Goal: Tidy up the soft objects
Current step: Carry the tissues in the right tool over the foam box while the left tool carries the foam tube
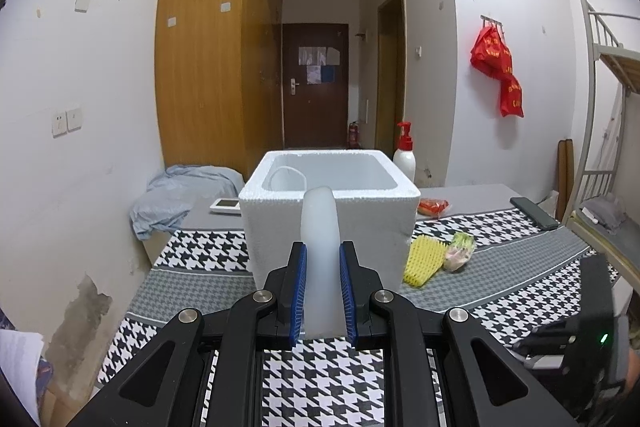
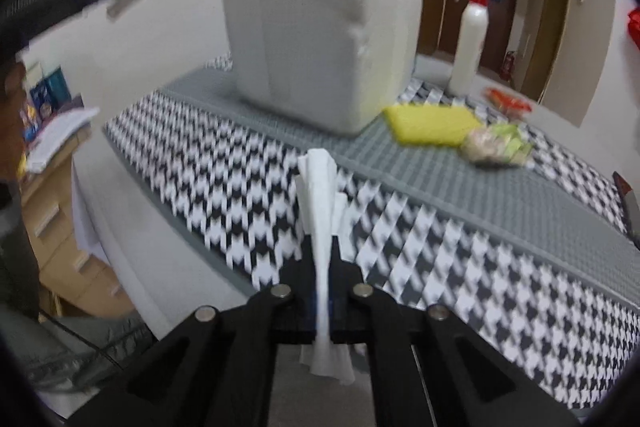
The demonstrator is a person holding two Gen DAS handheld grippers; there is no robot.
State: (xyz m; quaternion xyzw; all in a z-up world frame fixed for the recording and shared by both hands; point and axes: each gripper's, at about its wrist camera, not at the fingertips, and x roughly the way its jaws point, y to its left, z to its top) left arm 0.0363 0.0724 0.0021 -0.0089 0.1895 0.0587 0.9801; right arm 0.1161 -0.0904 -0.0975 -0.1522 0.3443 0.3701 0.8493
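Closest to us, our left gripper (image 1: 323, 259) has its jaws clamped on a translucent white, rounded soft slab (image 1: 321, 239) that stands upright between the blue pads (image 1: 301, 291), its top rising in front of the box ahead. Our right gripper (image 2: 323, 247) has its jaws pressed together on a thin white crumpled tissue (image 2: 320, 203); the tissue sticks up beyond the fingertips and also hangs down behind them. That view is blurred, so we cannot read finer detail of the tissue.

Below both grippers lies the table, covered by a black-and-white houndstooth cloth with grey bands (image 1: 200, 251). Farther on, a white square foam box (image 1: 328, 211) stands open on the cloth, with a thin white loop (image 1: 286, 175) showing inside near its left wall. Just to the right of the box, a yellow mesh foam sleeve (image 1: 424, 261) lies flat, touching or nearly touching the box's lower corner, and a small wrapped bundle with green and pink (image 1: 460, 251) sits right beside the sleeve. Behind those, a red-orange packet (image 1: 433, 206) rests near the box's far right corner, and a white pump bottle with a red top (image 1: 405, 153) stands upright behind the box. At the far left edge, a crumpled pale blue cloth (image 1: 176, 195) lies heaped, with a flat white device (image 1: 225, 205) beside it.
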